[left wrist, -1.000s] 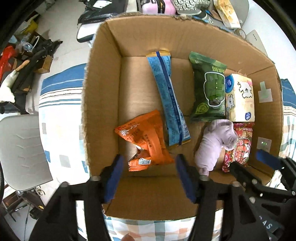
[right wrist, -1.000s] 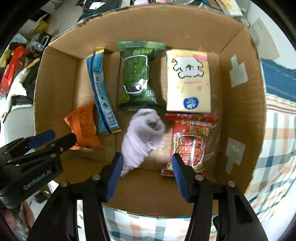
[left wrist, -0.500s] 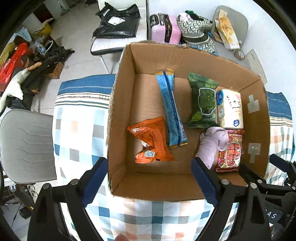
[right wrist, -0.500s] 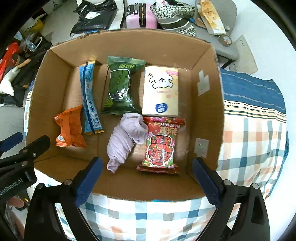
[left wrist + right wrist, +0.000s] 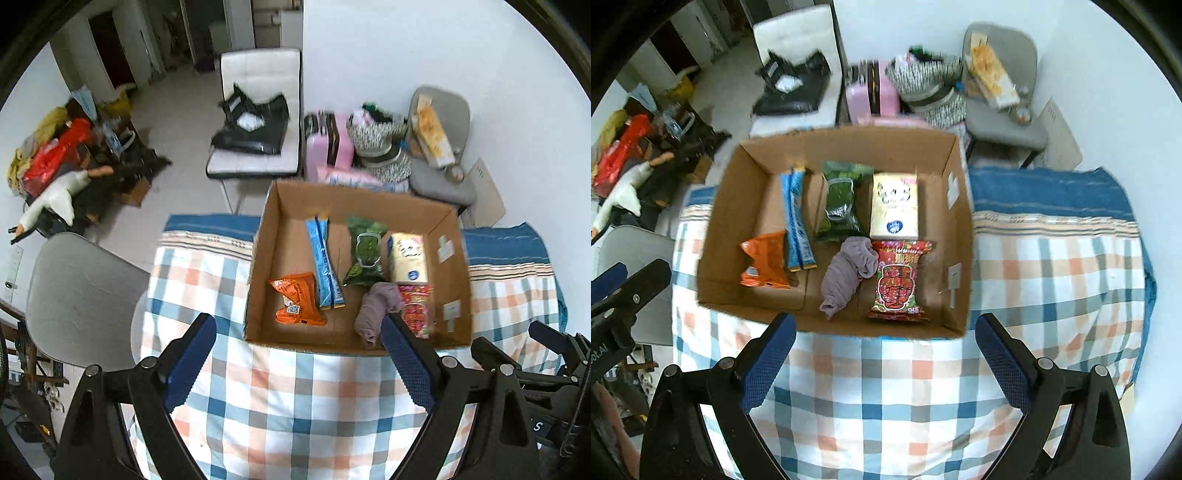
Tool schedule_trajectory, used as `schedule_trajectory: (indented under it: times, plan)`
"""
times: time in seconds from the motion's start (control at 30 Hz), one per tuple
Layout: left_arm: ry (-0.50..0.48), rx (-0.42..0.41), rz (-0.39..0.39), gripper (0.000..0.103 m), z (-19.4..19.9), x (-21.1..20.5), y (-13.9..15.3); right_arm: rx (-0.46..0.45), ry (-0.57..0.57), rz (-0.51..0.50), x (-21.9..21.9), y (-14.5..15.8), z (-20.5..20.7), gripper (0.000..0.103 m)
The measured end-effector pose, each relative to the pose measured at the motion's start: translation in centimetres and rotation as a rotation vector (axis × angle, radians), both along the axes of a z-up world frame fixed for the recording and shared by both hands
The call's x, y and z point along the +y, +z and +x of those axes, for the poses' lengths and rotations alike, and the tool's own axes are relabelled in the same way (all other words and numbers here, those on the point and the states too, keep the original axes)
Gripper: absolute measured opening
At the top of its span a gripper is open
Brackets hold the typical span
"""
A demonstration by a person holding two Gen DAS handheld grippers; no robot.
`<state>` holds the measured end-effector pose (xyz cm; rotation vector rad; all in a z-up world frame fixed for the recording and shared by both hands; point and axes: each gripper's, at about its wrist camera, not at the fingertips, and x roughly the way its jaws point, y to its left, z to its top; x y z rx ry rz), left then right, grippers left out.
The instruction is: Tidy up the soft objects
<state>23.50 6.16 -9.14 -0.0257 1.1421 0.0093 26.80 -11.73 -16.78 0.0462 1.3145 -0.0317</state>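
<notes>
Both the left gripper (image 5: 299, 354) and right gripper (image 5: 884, 352) stood wide open and empty above the checked cloth (image 5: 886, 398). The purple sock (image 5: 847, 271) lay in the cardboard box (image 5: 962, 236) beyond them, touching the red packet (image 5: 899, 280).

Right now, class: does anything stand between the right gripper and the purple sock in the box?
Only the box's near wall. The right gripper hangs open above the checked cloth, outside the box; the sock lies just past that wall, beside the red packet. Nothing lies on top of the sock.
</notes>
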Motion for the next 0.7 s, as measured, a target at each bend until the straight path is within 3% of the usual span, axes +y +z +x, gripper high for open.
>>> schedule_trajectory:
  times: [0.27, 0.7]
  plan:
    - [0.01, -0.115, 0.014, 0.092, -5.6, 0.0, 5.7, -0.179, 0.018, -0.006, -1.0, 8.4, -6.7, 0.099]
    - [0.024, -0.198, -0.007, 0.092, -12.5, -0.1, 11.3, -0.29, 0.052, 0.048, -1.3, 16.6, -14.4, 0.099]
